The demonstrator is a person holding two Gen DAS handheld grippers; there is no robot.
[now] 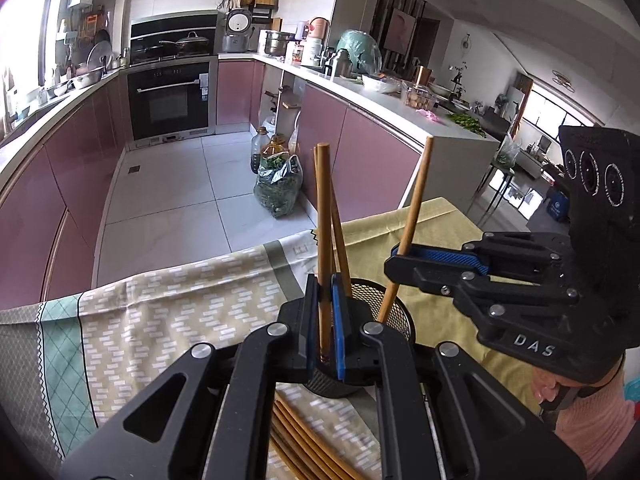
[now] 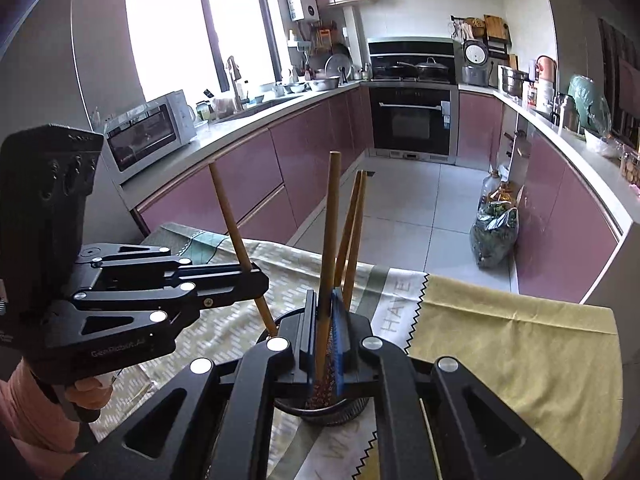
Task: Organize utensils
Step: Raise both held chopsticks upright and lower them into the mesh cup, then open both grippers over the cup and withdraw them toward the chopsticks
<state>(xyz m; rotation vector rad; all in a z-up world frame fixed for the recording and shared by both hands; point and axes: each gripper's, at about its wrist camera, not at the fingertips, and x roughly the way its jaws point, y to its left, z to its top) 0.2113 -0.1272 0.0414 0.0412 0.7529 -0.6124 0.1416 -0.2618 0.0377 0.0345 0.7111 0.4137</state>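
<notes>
A black mesh utensil cup [image 1: 400, 312] stands on the cloth-covered table [image 1: 180, 304]; it also shows in the right wrist view [image 2: 332, 408]. My left gripper [image 1: 325, 320] is shut on a wooden chopstick [image 1: 323, 216], held upright over the cup. My right gripper [image 2: 323, 320] is shut on another chopstick [image 2: 332, 220], its tip in the cup. In the left wrist view the right gripper [image 1: 394, 258] holds its chopstick [image 1: 416, 204] slanted into the cup. Two chopsticks [image 2: 354, 220] lean inside the cup. Several loose chopsticks [image 1: 304, 440] lie on the cloth below the left gripper.
The table's far edge drops to a tiled kitchen floor [image 1: 180, 184]. Pink cabinets [image 1: 72, 168] and counters run along both sides, with an oven [image 1: 170, 100] at the far end. A bag of greens [image 1: 278, 190] and bottles stand on the floor.
</notes>
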